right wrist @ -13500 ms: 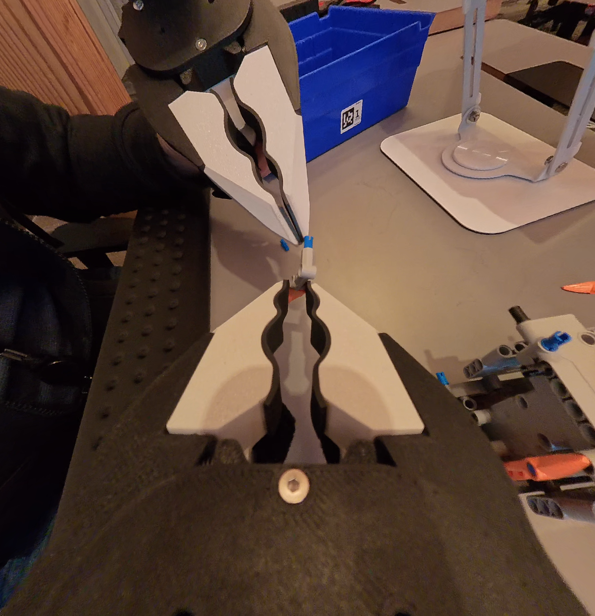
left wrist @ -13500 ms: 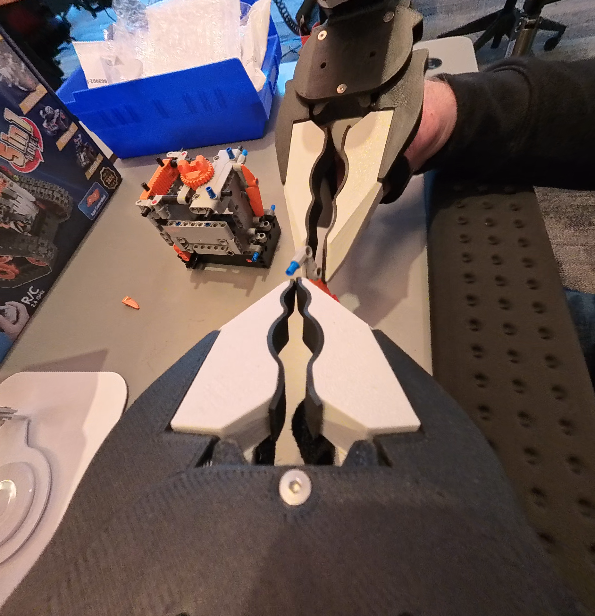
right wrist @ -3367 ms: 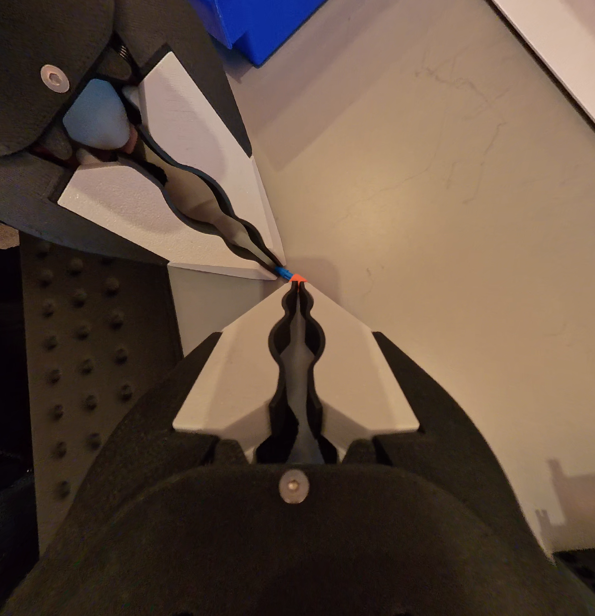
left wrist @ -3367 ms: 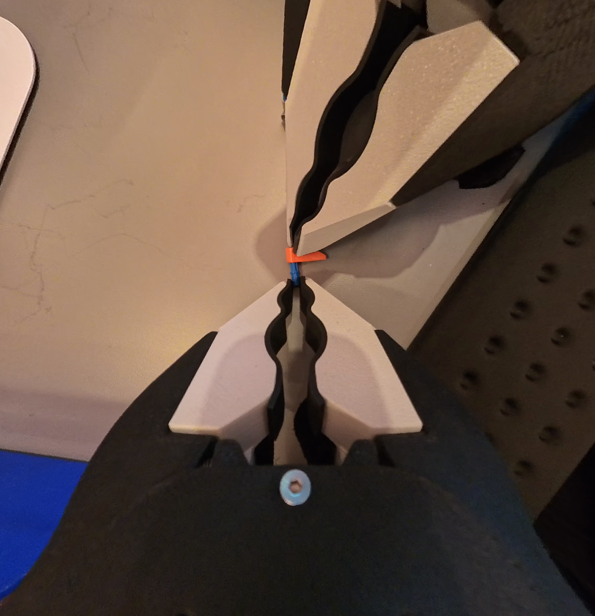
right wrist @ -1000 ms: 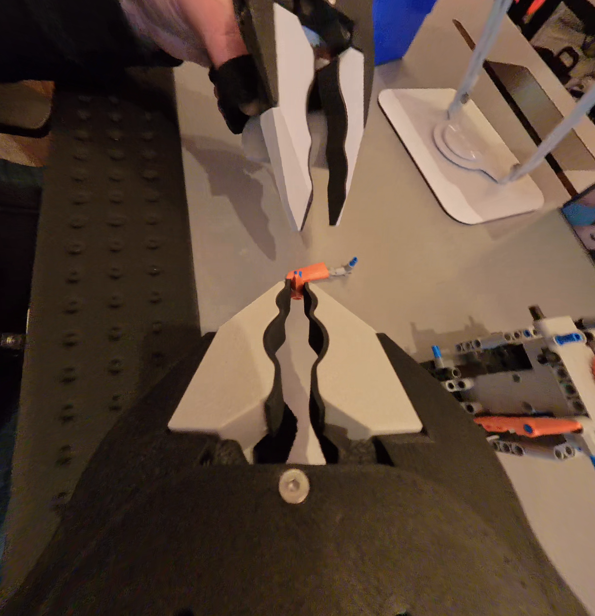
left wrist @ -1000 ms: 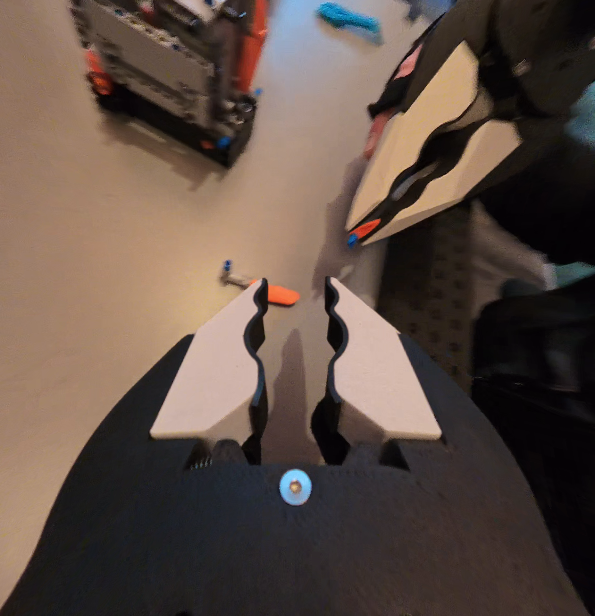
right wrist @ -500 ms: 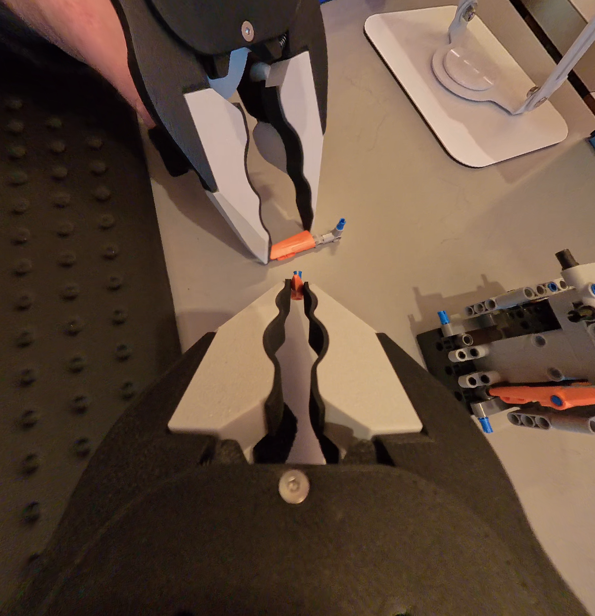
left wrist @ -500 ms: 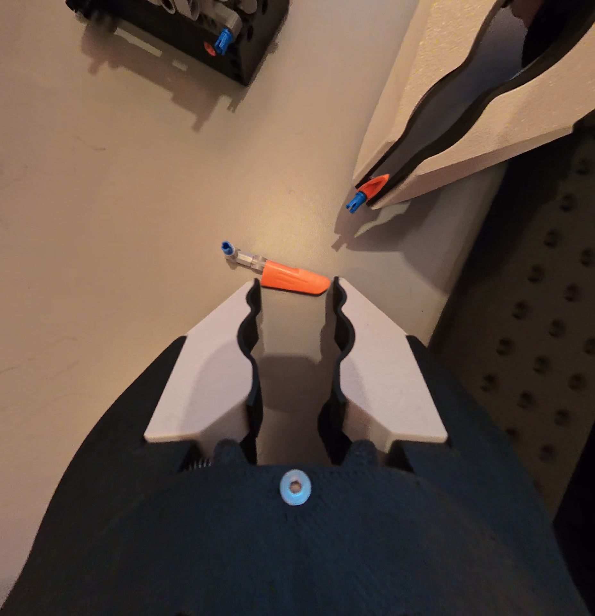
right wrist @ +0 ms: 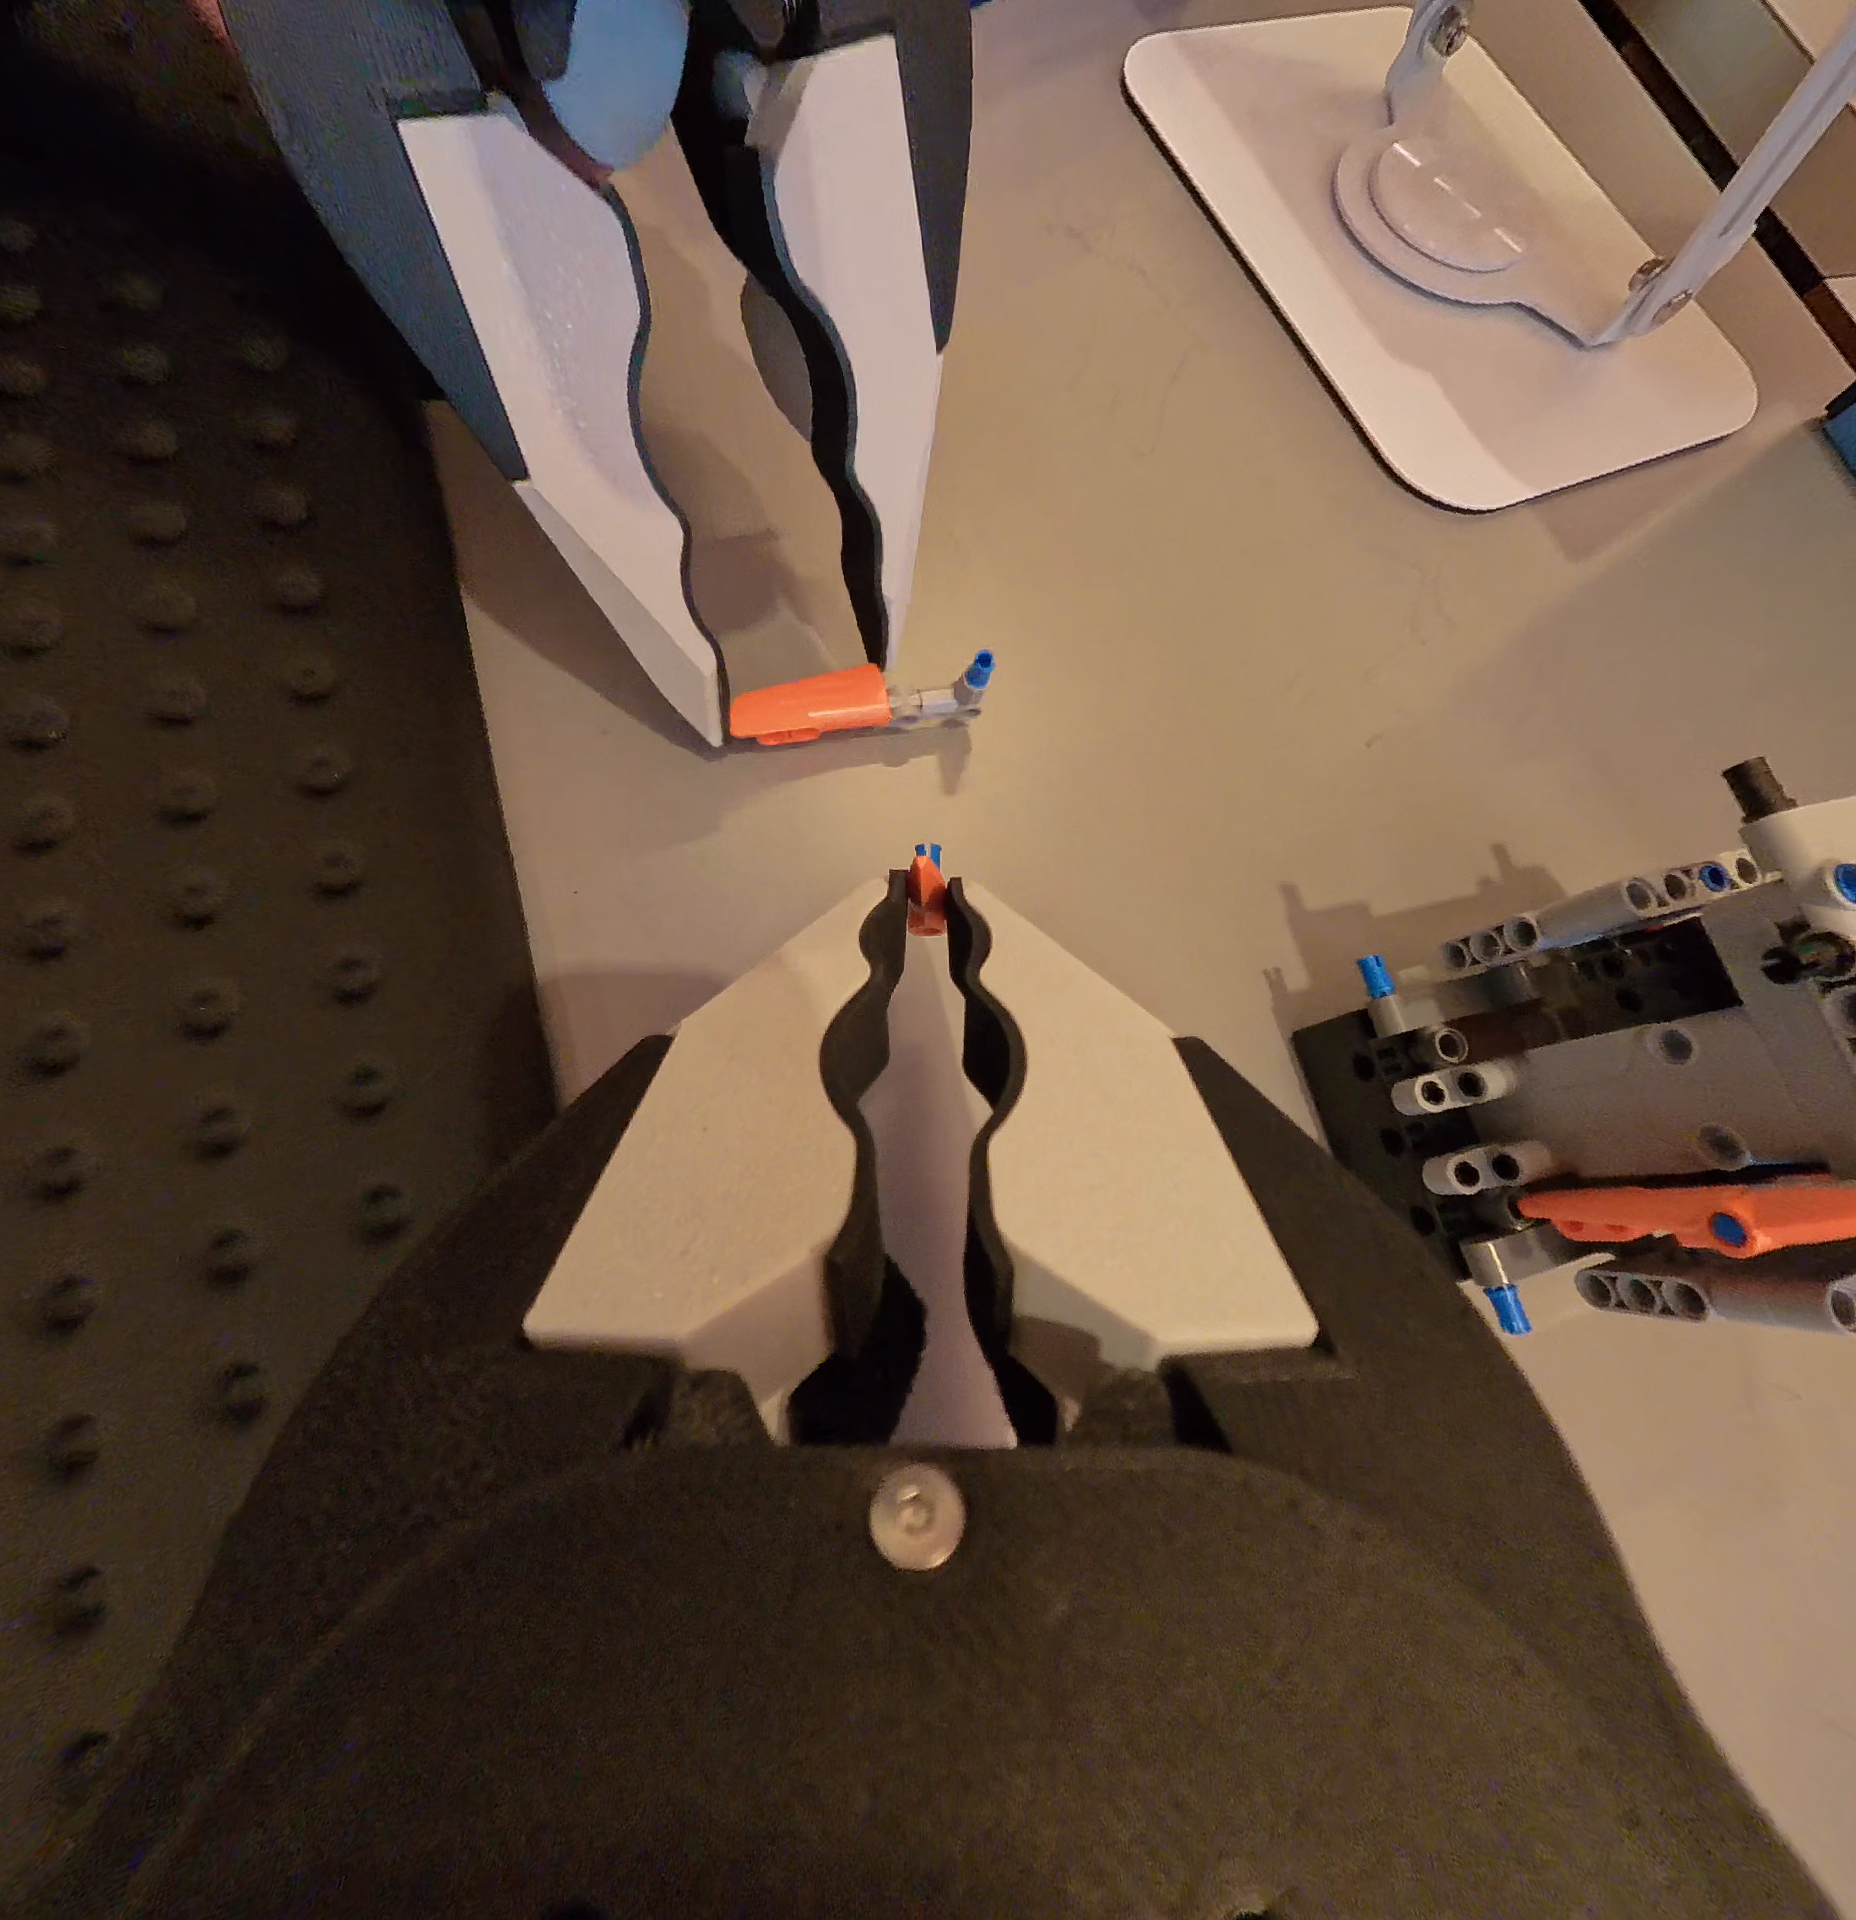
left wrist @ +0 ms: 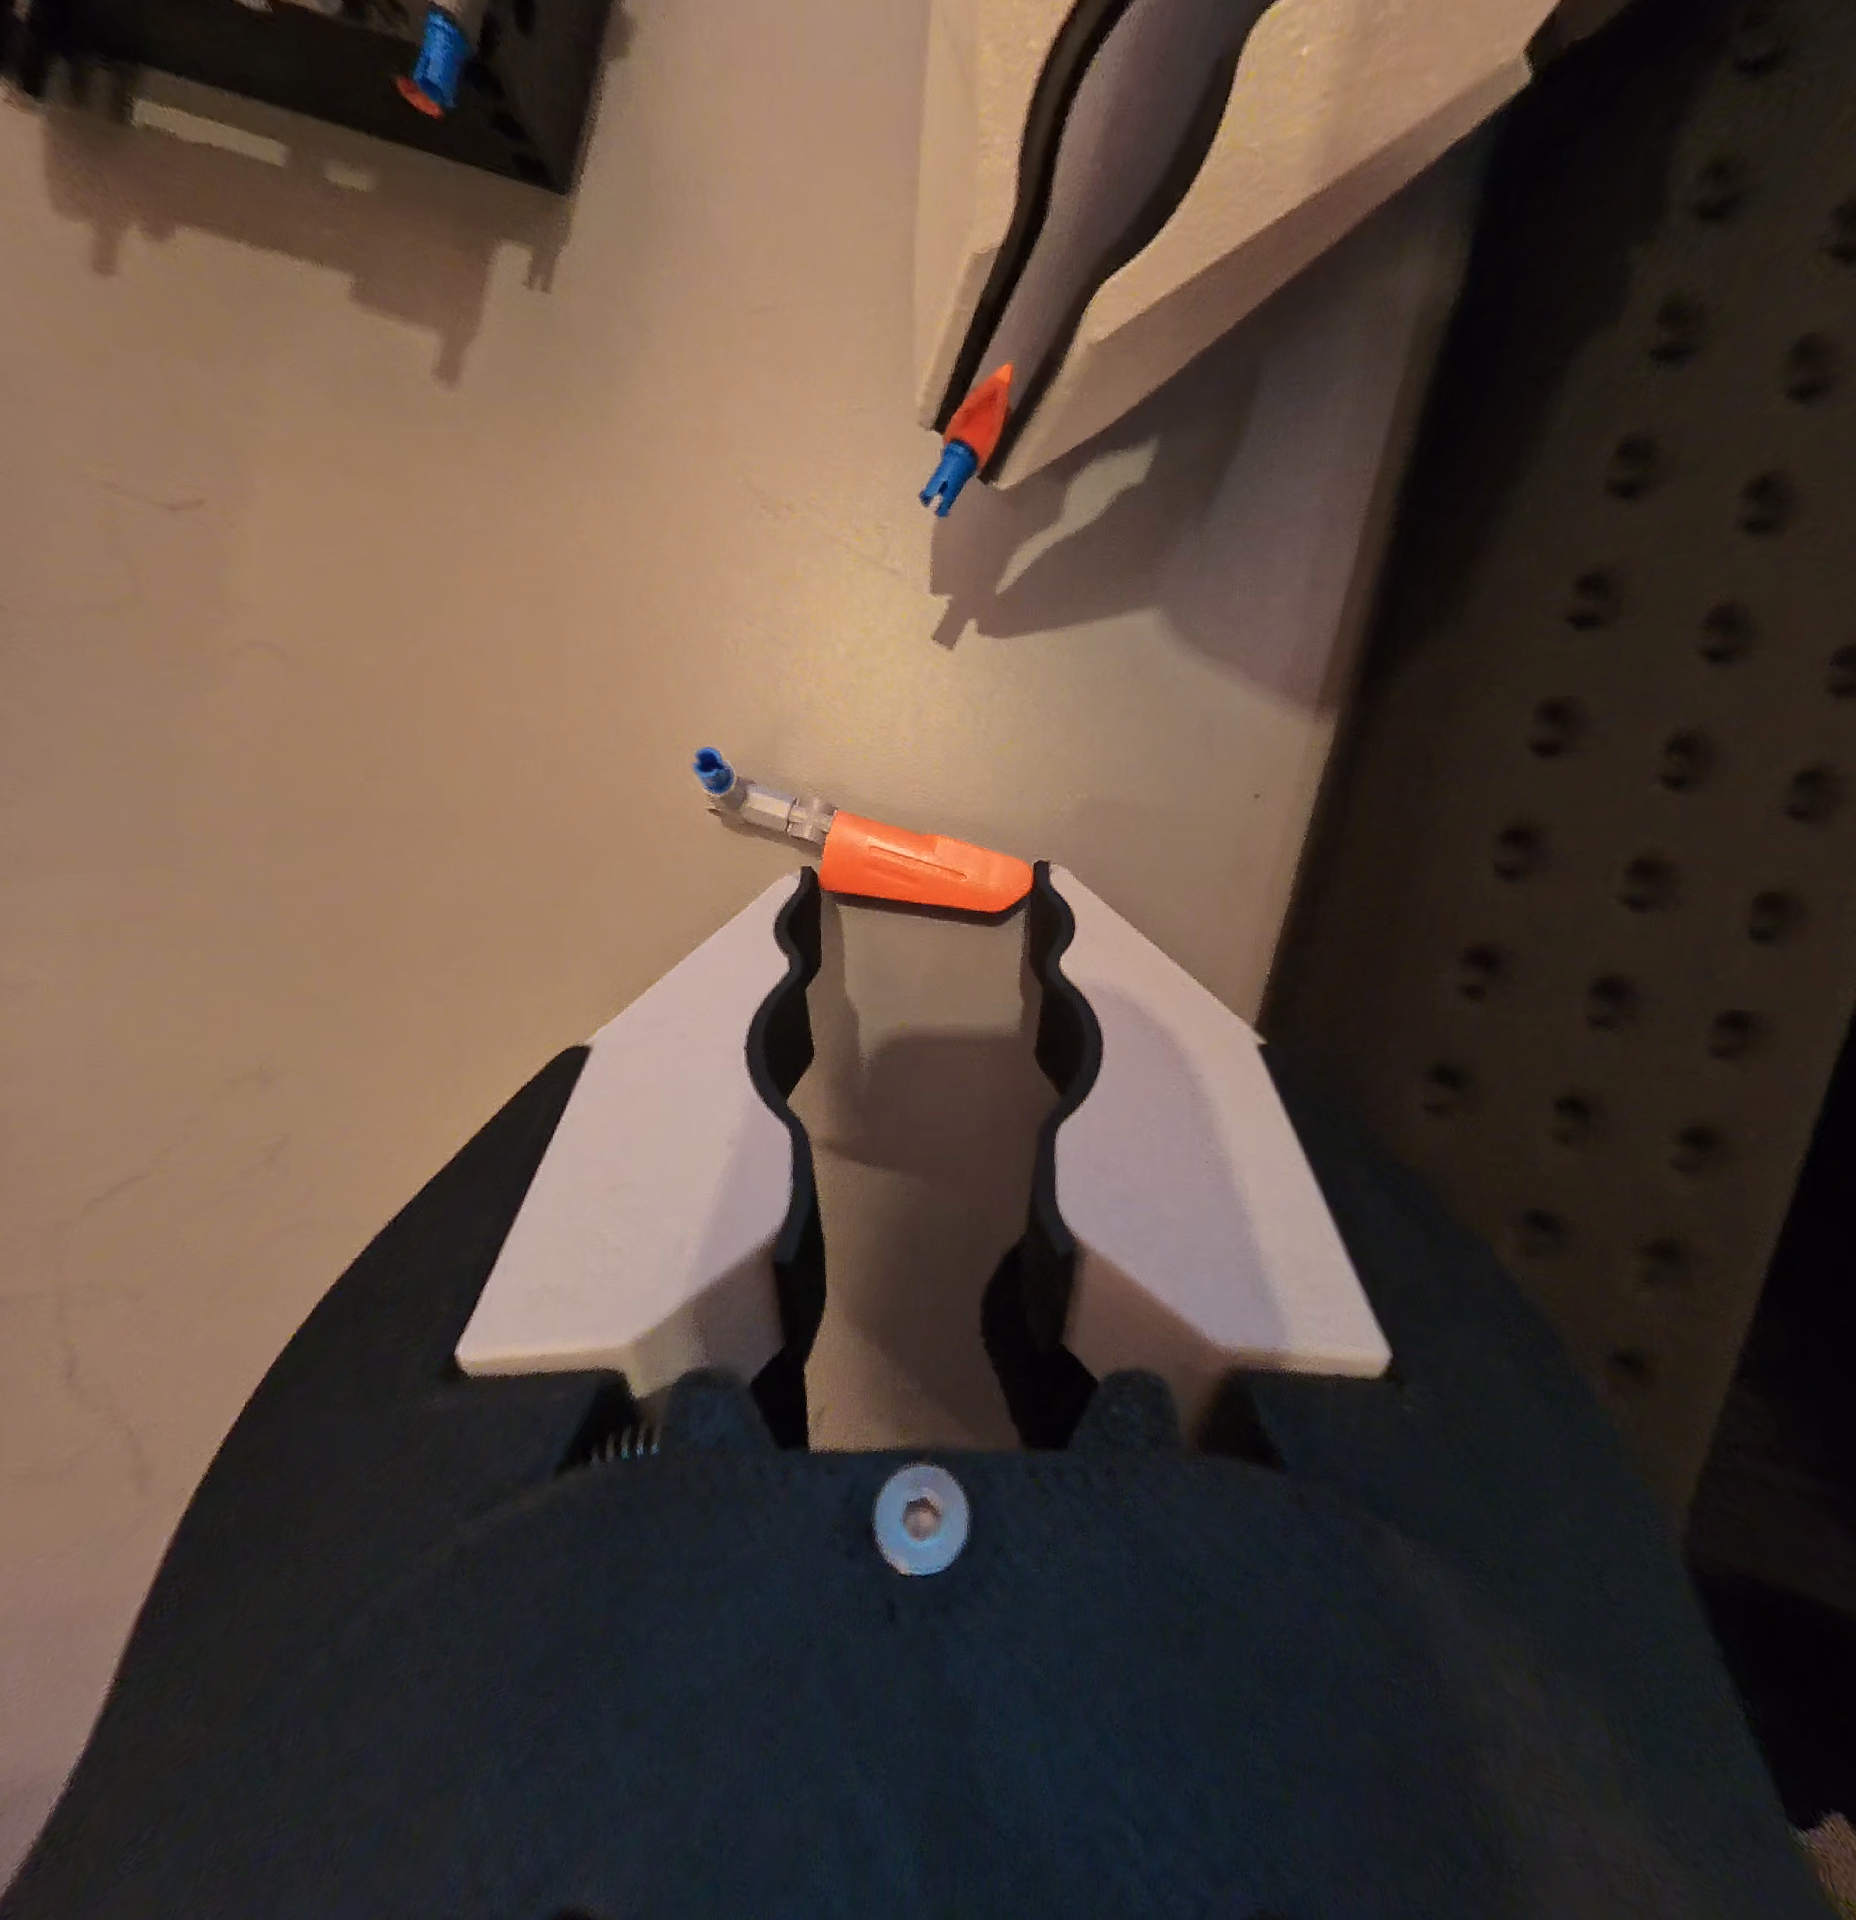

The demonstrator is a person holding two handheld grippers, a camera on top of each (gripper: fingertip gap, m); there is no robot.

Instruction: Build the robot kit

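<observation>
An orange tapered brick piece point(left wrist: 924, 878) with a grey connector and a blue pin point(left wrist: 708, 769) lies on the tan table. My left gripper point(left wrist: 924, 883) is open, low over the table. Its two fingertips straddle the orange piece end to end, at or almost at its ends. My right gripper point(right wrist: 924, 894) is shut on a small orange piece with a blue pin point(right wrist: 924, 902) sticking out of its tips. It hovers just short of the left gripper point(right wrist: 799, 691) and the lying piece point(right wrist: 810, 707). The right gripper also shows in the left wrist view point(left wrist: 971, 468).
A partly built grey, black and orange brick model point(right wrist: 1630, 1091) stands to the right; its corner shows in the left wrist view point(left wrist: 436, 73). A white stand base point(right wrist: 1443, 260) sits behind. A black studded mat point(right wrist: 176, 727) borders the table's near edge. There is about 7 cm between the tips of the two grippers. About 25 cm separates my left fingertips from the white stand base point(right wrist: 1443, 260).
My left gripper opened, dropped toward the table and closed in around the lying orange piece, its jaws narrowing slightly. My right gripper stays shut on the small orange piece and has swung nearer.
</observation>
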